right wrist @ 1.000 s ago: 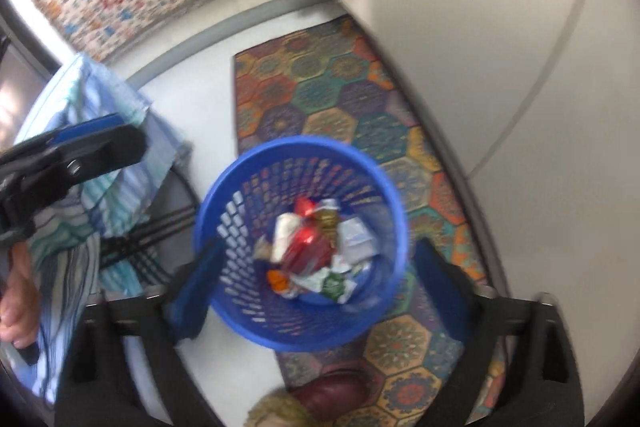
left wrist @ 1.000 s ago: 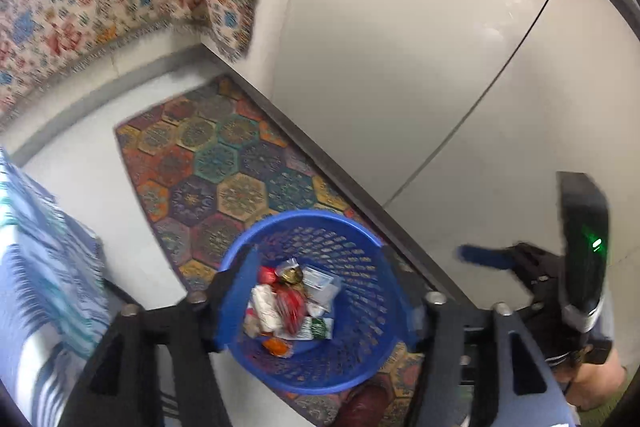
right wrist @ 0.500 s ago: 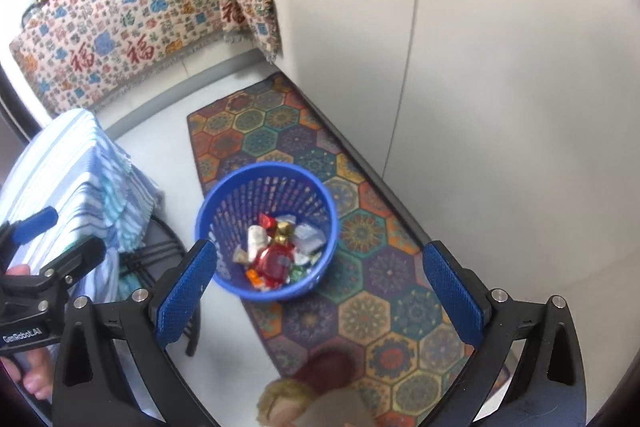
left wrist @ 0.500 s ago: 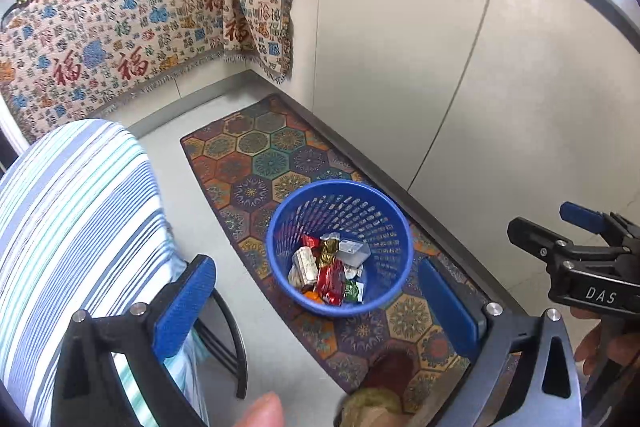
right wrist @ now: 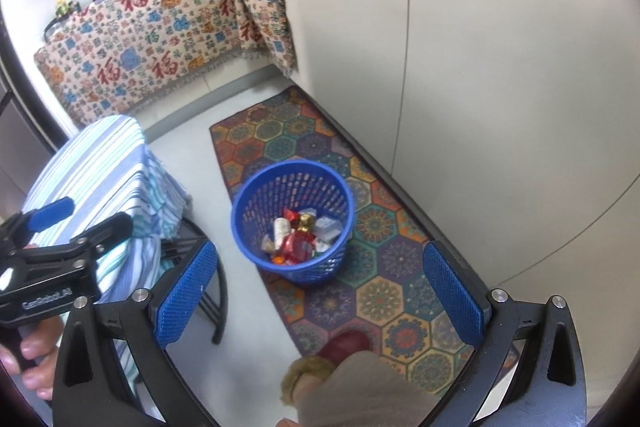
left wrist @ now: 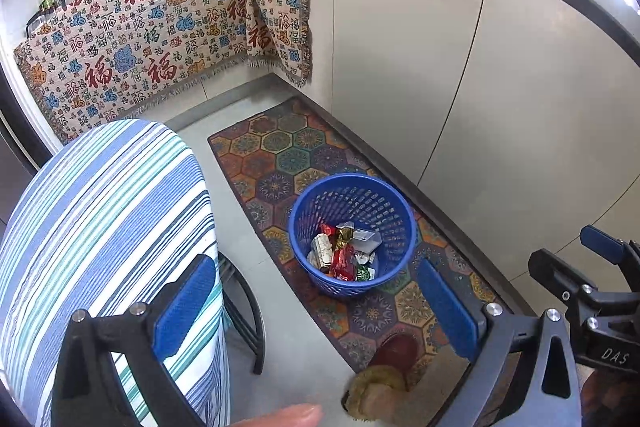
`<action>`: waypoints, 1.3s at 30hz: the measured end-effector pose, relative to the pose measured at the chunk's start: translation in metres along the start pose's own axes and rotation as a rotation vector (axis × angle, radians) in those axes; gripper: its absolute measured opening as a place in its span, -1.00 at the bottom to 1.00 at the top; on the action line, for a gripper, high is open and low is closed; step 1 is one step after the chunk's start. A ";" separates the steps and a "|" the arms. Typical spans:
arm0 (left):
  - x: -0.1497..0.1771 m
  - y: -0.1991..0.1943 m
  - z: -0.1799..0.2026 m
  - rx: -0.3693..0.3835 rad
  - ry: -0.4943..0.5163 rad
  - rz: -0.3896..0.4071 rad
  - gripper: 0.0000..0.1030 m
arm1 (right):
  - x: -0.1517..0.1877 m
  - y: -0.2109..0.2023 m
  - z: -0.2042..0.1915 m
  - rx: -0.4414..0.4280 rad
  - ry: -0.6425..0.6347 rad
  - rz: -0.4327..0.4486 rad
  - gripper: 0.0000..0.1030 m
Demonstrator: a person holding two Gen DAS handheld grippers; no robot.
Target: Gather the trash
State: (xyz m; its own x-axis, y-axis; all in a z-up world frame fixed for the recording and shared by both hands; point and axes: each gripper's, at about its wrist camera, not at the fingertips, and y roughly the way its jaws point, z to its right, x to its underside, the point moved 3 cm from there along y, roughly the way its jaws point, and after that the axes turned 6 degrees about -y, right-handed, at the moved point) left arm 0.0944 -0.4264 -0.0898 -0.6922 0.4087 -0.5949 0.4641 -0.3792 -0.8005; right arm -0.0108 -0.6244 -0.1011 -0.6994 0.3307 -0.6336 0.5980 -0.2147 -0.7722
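Note:
A blue mesh trash basket [left wrist: 384, 279] stands on a patterned rug [left wrist: 280, 163]; it also shows in the right wrist view [right wrist: 256, 227]. Several crumpled wrappers [left wrist: 344, 251] lie in its bottom, red, white and green [right wrist: 298, 239]. My left gripper [left wrist: 316, 307] is open and empty, held high above the floor with the basket below and ahead of it. My right gripper [right wrist: 320, 291] is open and empty, also high above the basket. Each gripper shows at the edge of the other's view.
A table with a striped blue cloth [left wrist: 100, 235] and black legs stands left of the basket. White cabinet doors [left wrist: 460, 87] run along the right. A patterned cloth [left wrist: 152, 27] hangs below a counter with pans. A slippered foot [right wrist: 344, 347] stands on the rug.
Both grippers have risen and pulled back from just above the basket. The basket looks smaller and the table, cabinets and counter have come into view.

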 end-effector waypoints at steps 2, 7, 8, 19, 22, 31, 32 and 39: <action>0.001 -0.003 -0.003 0.018 -0.007 0.000 0.99 | 0.002 -0.005 -0.004 0.001 -0.007 0.001 0.99; 0.002 -0.007 -0.001 0.017 -0.007 0.004 0.99 | 0.006 -0.009 -0.011 -0.009 -0.023 -0.007 0.99; 0.002 -0.008 -0.001 0.019 -0.007 0.006 0.99 | 0.006 -0.009 -0.012 -0.010 -0.026 -0.007 0.99; 0.000 -0.010 0.003 0.004 0.003 0.012 0.99 | 0.007 -0.010 -0.013 -0.012 -0.038 -0.010 0.99; 0.000 -0.010 0.004 0.002 0.006 0.010 0.99 | 0.008 -0.009 -0.013 -0.016 -0.038 -0.014 0.99; 0.000 -0.008 0.004 0.002 0.003 0.008 0.99 | 0.008 -0.010 -0.014 -0.011 -0.038 -0.014 0.99; 0.000 -0.008 0.004 0.002 0.003 0.008 0.99 | 0.008 -0.010 -0.014 -0.011 -0.038 -0.014 0.99; 0.000 -0.009 0.003 0.004 0.003 0.007 0.99 | 0.008 -0.010 -0.014 -0.012 -0.040 -0.012 0.99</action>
State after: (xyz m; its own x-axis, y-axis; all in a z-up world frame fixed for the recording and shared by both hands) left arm 0.0885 -0.4254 -0.0829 -0.6874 0.4083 -0.6006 0.4666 -0.3854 -0.7961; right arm -0.0169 -0.6072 -0.0976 -0.7218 0.2957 -0.6257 0.5939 -0.1994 -0.7794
